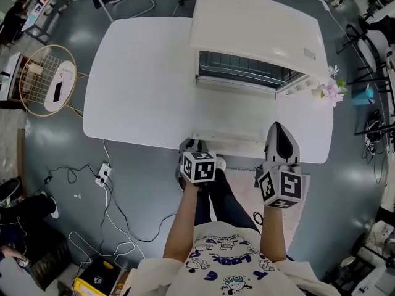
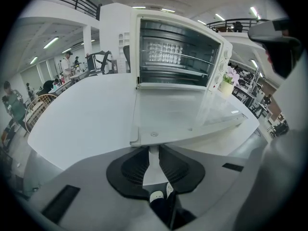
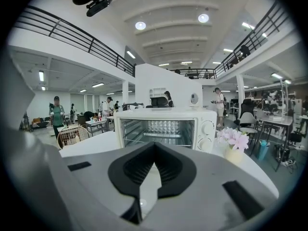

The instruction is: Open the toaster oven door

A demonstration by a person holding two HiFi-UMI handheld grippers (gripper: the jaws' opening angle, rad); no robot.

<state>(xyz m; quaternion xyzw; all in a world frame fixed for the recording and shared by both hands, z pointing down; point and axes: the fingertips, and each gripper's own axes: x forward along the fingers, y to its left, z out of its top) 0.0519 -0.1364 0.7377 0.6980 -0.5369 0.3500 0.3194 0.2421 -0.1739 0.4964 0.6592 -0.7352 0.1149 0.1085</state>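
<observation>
Grey floor [image 1: 142, 196] of a large open hall, with a white rounded counter [image 1: 136, 73] standing on it. We note a white toaster oven [image 1: 253, 23] at the counter's far right part, its front facing us. Its glass door [image 1: 234, 113] is fully down, lying about level over the counter, so the wire rack inside shows in both tool views.

Left tool [image 2: 153, 150]: at the door's near edge, by the left end. Its jaws are drawn close on the white handle bar [image 1: 237, 145], and a white piece of it sits between the pads.

Right tool [image 3: 154, 148]: raised over the counter's near edge, just right of the door and apart from it, pointing at the oven. Its jaws are together at the tips with nothing between them.

Pink flowers [image 3: 233, 139] in a small pot stand just right of the oven. A round wire basket [image 1: 46, 79] sits on the floor, left of the counter
</observation>
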